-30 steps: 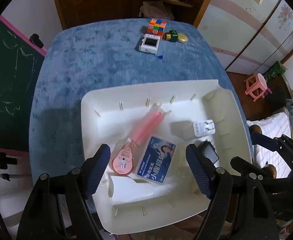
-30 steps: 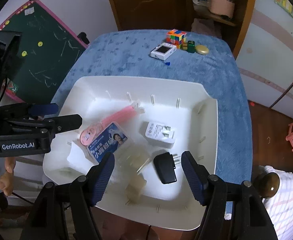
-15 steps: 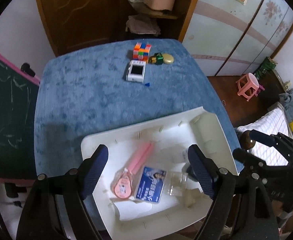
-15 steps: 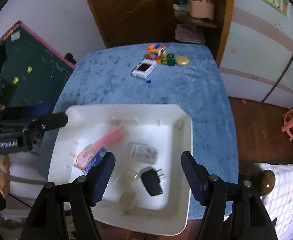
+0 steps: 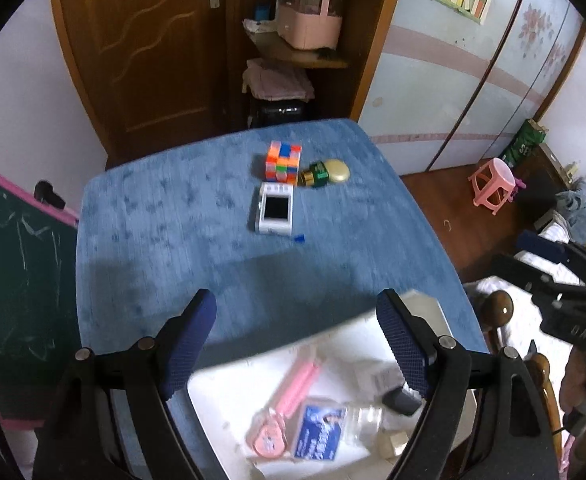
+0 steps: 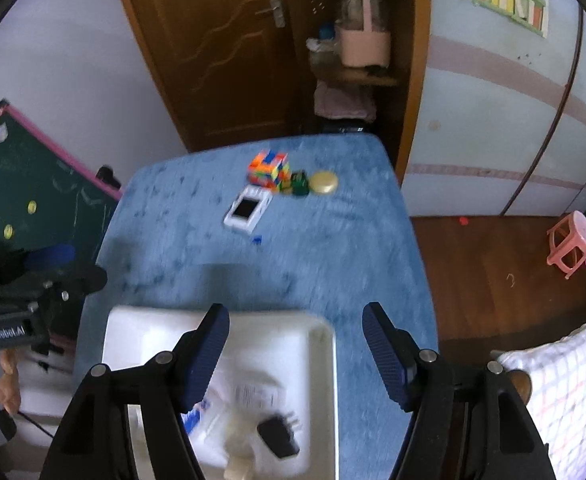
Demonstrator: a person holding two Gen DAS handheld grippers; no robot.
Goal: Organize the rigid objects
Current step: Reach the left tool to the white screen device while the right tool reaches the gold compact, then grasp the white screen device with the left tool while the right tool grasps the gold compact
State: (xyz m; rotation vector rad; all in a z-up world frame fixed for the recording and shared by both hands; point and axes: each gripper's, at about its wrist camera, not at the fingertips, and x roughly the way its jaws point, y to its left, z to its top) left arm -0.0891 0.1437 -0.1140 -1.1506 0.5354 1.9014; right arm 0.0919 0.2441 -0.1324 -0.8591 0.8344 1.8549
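A white tray (image 5: pixel 229 400) (image 6: pixel 133 320) lies at the near end of the blue table. It holds a pink pen (image 5: pixel 297 384), a blue card (image 5: pixel 319 432), a black plug (image 6: pixel 279 434) and a white charger (image 6: pixel 253 394). At the far end sit a colour cube (image 5: pixel 283 162) (image 6: pixel 269 170), a white device with a dark screen (image 5: pixel 275 214) (image 6: pixel 248 210), a green bottle (image 5: pixel 315 174) and a gold disc (image 5: pixel 335 171). My left gripper (image 5: pixel 295 304) hangs open over the tray's far rim. My right gripper (image 6: pixel 296 312) is open above the same rim. Neither holds anything.
A small blue piece (image 5: pixel 299 239) lies near the white device. A chalkboard (image 5: pixel 9 280) leans at the left. Behind the table are a wooden door (image 5: pixel 145 48) and a shelf with a pink basket (image 5: pixel 309 28). A pink stool (image 5: pixel 491 188) and a bed with a checked cover (image 6: pixel 565 380) are on the right.
Both grippers have risen and drawn back from the tray, which has slid toward the bottom of each view. The far end of the table and the room behind have come into view.
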